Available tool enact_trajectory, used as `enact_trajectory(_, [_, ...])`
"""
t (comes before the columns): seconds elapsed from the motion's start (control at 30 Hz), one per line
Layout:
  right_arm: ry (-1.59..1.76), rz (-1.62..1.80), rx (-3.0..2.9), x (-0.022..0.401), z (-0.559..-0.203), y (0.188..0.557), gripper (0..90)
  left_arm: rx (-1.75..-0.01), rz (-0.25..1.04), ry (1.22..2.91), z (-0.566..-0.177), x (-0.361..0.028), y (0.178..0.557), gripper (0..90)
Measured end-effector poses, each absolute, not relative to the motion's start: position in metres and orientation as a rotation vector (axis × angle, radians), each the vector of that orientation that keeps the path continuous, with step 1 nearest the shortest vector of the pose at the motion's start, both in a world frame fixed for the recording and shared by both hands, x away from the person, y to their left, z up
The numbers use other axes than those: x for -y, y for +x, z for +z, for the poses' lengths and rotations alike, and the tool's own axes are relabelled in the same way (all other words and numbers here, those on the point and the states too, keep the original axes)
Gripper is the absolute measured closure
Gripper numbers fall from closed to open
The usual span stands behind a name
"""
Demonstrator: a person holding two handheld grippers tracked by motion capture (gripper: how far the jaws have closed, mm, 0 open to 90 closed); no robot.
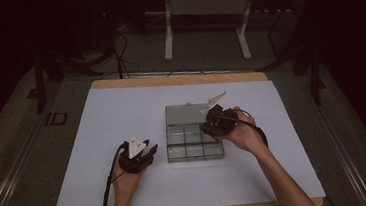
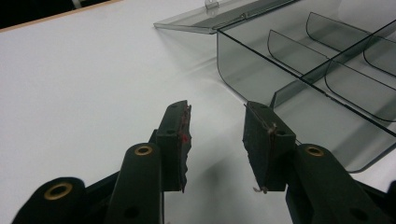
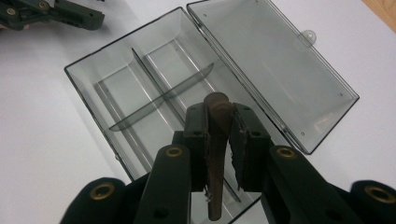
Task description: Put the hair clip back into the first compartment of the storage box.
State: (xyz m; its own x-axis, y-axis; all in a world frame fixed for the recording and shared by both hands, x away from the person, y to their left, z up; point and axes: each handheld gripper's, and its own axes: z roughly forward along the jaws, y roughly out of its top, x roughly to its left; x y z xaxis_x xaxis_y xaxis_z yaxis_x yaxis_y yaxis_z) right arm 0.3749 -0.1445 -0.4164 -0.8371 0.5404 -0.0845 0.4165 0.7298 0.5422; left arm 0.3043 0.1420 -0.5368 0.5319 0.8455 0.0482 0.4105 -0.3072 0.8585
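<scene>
A smoky clear plastic compartment box (image 1: pixel 195 154) lies on the white table with its lid (image 1: pixel 187 113) folded flat behind it. Thin dividers (image 3: pixel 163 100) cross inside it. My right gripper (image 3: pixel 219 114) hovers over the box's near right part, shut on a dark smoky divider strip (image 3: pixel 215 154) that stands on edge between the jaws. My left gripper (image 2: pixel 217 116) rests open and empty on the table just left of the box wall (image 2: pixel 243 70). From above, the left gripper (image 1: pixel 147 151) sits left of the box and the right gripper (image 1: pixel 212 125) is at its right edge.
The white table top (image 1: pixel 121 113) has a wooden rim at front and back. A metal stand (image 1: pixel 204 26) is on the floor beyond the table. Cables trail from both grippers toward the front edge.
</scene>
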Motion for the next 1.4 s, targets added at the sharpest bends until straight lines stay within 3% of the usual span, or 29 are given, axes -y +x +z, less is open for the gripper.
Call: enact_trajectory(1.4, [0.732,0.776,-2.700,0.119,-0.420,0.379,77.6,-1.021,0.649,1.922,-0.537,-0.142,0.304,61.4])
